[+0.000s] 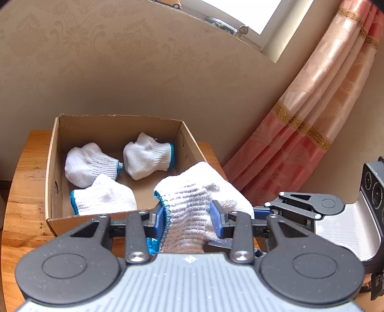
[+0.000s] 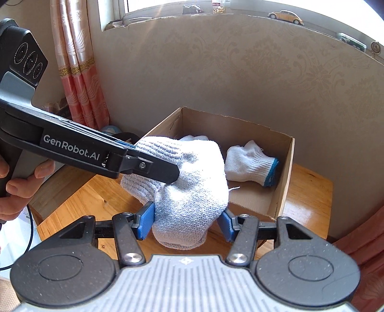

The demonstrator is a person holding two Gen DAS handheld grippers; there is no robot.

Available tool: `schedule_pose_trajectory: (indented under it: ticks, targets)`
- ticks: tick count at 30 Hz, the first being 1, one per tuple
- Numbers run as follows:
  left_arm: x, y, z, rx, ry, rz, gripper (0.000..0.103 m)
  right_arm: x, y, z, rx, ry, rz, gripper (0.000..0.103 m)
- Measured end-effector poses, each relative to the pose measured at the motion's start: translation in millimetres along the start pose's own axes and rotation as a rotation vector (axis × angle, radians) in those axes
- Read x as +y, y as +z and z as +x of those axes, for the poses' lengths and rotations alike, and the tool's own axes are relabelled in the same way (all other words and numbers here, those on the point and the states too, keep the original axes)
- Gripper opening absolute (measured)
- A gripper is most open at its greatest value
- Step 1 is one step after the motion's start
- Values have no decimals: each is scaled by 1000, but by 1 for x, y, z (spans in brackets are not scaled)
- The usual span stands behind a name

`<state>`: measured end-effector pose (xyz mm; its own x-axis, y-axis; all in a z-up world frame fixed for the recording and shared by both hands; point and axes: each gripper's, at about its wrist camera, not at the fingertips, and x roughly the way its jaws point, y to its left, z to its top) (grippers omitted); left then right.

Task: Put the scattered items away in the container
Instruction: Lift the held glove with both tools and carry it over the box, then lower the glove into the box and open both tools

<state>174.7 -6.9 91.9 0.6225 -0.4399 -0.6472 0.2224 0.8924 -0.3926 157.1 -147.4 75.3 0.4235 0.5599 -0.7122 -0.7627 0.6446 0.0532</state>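
On the wooden table (image 1: 26,182), both the left gripper (image 1: 189,217) and right gripper (image 2: 187,222) pinch one soft, light glove (image 1: 192,206); the cardboard box (image 1: 51,168) lies at eleven o'clock, and the ribbed cuff grips best.

Soft daylight from the window (image 2: 168,4) above; glare on the table (image 2: 309,204); edges bowed by fisheye, corners black.

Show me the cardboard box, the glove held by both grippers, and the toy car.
cardboard box (image 1: 54,168): left wrist view, left wall.
held glove (image 2: 192,192): right wrist view, knitted middle.
toy car (image 2: 285,16): right wrist view, body.
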Motion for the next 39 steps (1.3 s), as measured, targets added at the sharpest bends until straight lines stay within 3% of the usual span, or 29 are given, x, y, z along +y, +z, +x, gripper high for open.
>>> schedule_pose_trajectory:
  ticks: [12, 22, 29, 39]
  targets:
    - [12, 34, 41, 13, -13, -13, 37, -37, 24, 29, 23, -12, 11, 62]
    - [37, 58, 84, 45, -31, -86, 37, -70, 42, 67, 57, -10, 38, 62]
    - [53, 54, 120, 112, -25, -157, 37, -89, 40, 96, 129, 10, 77, 62]
    - [61, 45, 143, 187, -9, -201, 38, -96, 32, 121, 207, 24, 101, 62]
